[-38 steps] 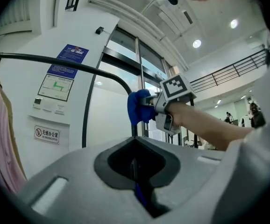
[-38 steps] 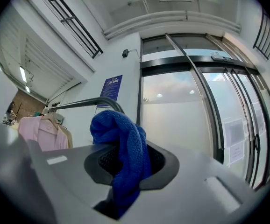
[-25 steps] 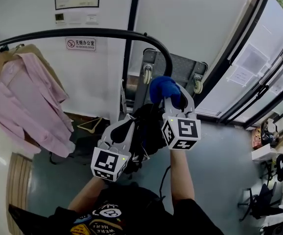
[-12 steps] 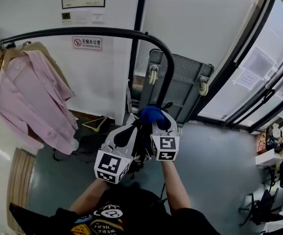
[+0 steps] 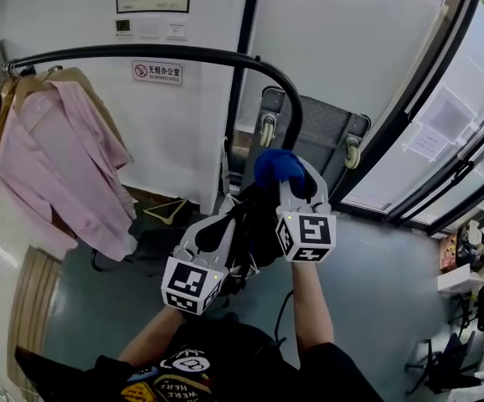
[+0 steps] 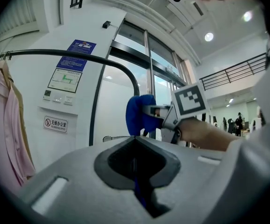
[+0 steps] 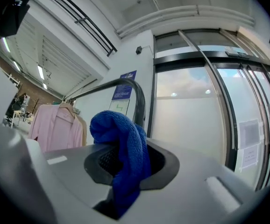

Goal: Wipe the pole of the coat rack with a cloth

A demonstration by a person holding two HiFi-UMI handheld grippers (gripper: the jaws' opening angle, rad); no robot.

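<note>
The coat rack's black pole (image 5: pixel 183 54) runs level from the left, bends, and drops as an upright (image 5: pixel 295 128). A blue cloth (image 5: pixel 277 166) lies against that upright just below the bend, with my right gripper (image 5: pixel 299 178) shut on it. In the right gripper view the cloth (image 7: pixel 123 143) bulges out of the jaws with the pole (image 7: pixel 137 101) behind it. My left gripper (image 5: pixel 223 216) hangs lower and to the left, shut and empty, off the pole. From the left gripper view I see the cloth (image 6: pixel 136 115) covering the pole (image 6: pixel 136 85).
A pink shirt (image 5: pixel 58 157) hangs on the rack's left end. A grey folded trolley (image 5: pixel 326 132) leans on the wall behind the upright. A dark bag (image 5: pixel 259 220) and a hanger (image 5: pixel 162 216) lie at the rack's foot. Glass doors (image 5: pixel 443 132) close the right side.
The right gripper slid the cloth down the upright half a second ago and has now brought it back up near the bend. The left gripper has hardly moved.
</note>
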